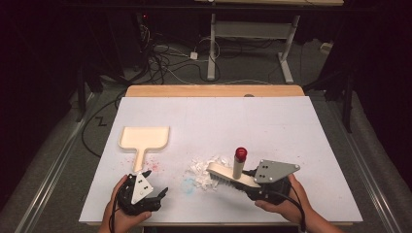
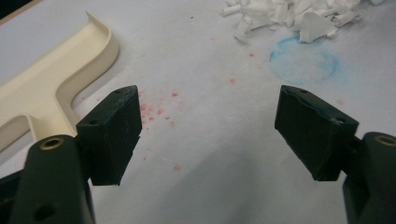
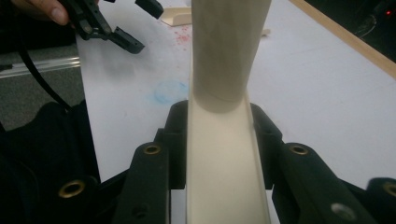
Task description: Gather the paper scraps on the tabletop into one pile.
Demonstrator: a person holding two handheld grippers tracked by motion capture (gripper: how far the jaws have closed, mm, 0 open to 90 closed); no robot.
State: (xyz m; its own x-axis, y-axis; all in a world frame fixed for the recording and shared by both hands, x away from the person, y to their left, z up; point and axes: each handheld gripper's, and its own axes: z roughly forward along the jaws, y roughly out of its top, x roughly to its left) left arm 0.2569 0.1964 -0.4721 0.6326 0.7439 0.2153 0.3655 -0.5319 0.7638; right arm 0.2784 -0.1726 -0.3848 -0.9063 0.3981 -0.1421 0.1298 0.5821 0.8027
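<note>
A cream dustpan (image 1: 145, 137) lies flat on the white sheet, its handle pointing toward the person; its corner (image 2: 56, 79) shows in the left gripper view. My left gripper (image 1: 150, 188) hovers just short of that handle, jaws wide open and nothing between them (image 2: 208, 126). My right gripper (image 1: 252, 182) is shut on the back end of a cream brush (image 1: 232, 174), whose upright handle ends in a red cap (image 1: 241, 154). The brush body (image 3: 224, 177) runs out between the jaws, bristles down, beside a pile of white paper scraps (image 1: 206, 167).
A faint blue ring (image 2: 303, 60) and red specks (image 2: 154, 112) stain the sheet between dustpan and scraps. A wooden table edge (image 1: 214, 91) runs along the far side. Cables (image 1: 170, 58) and a white desk frame (image 1: 252, 34) stand on the floor beyond.
</note>
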